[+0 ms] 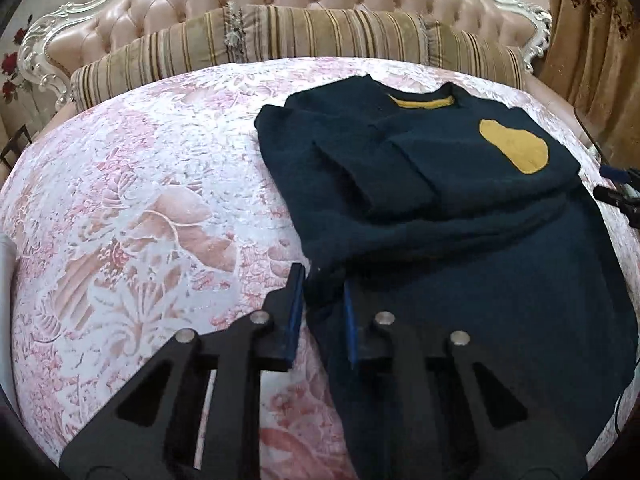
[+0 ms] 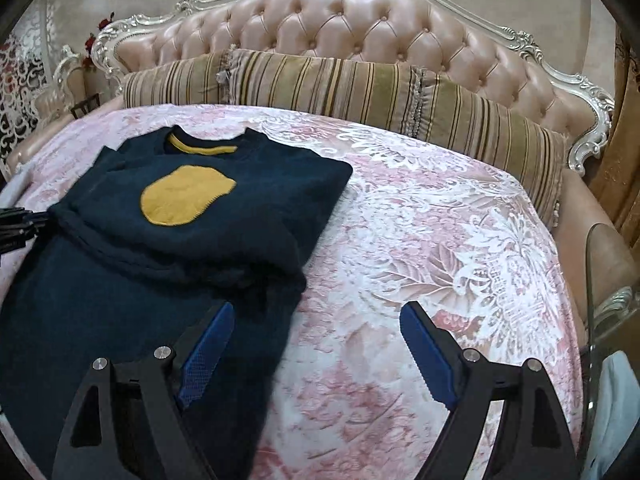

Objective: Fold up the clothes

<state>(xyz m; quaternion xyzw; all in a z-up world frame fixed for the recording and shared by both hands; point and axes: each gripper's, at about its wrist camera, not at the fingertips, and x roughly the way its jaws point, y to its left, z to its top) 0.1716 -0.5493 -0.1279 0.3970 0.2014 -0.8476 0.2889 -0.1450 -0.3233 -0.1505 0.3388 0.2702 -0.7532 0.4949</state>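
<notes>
Both wrist views face the headboard (close, sharing the sweater).

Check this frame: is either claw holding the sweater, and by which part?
Left claw is shut on the navy sweater at its lower left side edge. Right claw is open, holding nothing.

Free room and obstacles. Bare bedspread lies open to the left of my left gripper; the dark sweater fills the ground to its right. My right gripper, jaws wide, faces open bedspread ahead and rightward. Striped bolsters and the tufted headboard close off the far side.
</notes>
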